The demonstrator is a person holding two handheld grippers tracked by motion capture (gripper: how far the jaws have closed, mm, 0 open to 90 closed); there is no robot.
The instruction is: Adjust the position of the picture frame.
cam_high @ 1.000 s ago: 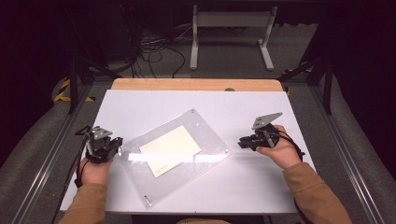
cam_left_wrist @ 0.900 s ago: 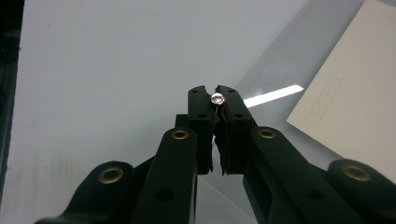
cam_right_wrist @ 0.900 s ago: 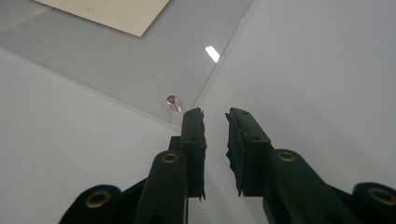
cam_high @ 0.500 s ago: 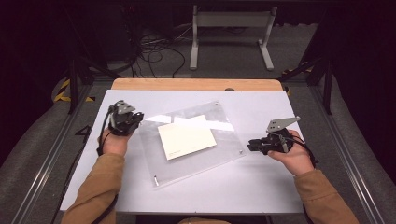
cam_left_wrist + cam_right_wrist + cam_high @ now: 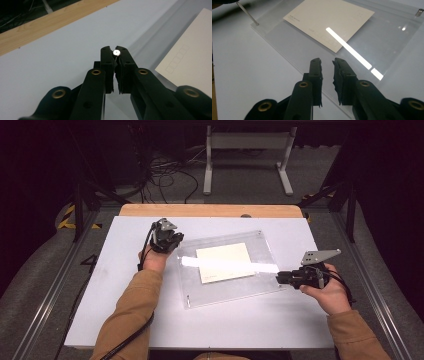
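A clear acrylic plate (image 5: 225,287) lies flat on the white table (image 5: 125,310) with a cream card (image 5: 223,262) inside it. My left gripper (image 5: 174,241) is at the plate's far-left corner. In the left gripper view its jaws (image 5: 116,51) are shut on a small silver screw (image 5: 116,52) at that corner, with the card (image 5: 190,62) off to the right. My right gripper (image 5: 279,277) points left at the plate's right edge. In the right gripper view it (image 5: 327,61) hovers over that edge of the plate (image 5: 382,42), with a narrow gap and nothing pinched between the jaws. The card (image 5: 329,20) lies beyond.
A wooden strip (image 5: 210,210) runs along the table's far edge. Metal rails (image 5: 50,290) flank the table, and cables and a white stand (image 5: 245,150) are on the floor beyond. Another silver screw (image 5: 419,12) sits at a plate corner.
My left hand has moved away from me and to the right with the plate's corner. The plate has swung round to lie squarer to the table. My right hand has shifted slightly right and nearer.
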